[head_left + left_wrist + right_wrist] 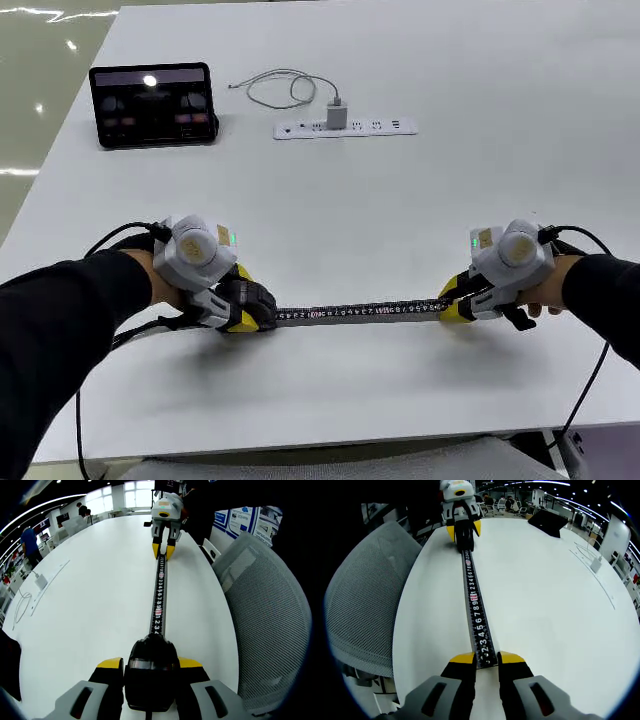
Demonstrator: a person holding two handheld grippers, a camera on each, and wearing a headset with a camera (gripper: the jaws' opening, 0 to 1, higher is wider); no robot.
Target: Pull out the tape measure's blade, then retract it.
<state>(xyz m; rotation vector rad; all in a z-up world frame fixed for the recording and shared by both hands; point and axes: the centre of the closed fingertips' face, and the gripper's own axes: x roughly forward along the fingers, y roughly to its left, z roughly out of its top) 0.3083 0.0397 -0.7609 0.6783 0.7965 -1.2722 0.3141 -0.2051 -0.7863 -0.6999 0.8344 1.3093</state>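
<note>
Black tape measure case [151, 672] sits clamped between my left gripper [150, 663] jaws. My right gripper [486, 658] pinches the blade [474, 605] tip; numerals 2–9 legible ahead.

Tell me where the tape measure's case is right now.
In the head view the case sits at lower left on the white table, clamped in the left hand-held gripper, with the blade running right to the right hand-held gripper.
</note>
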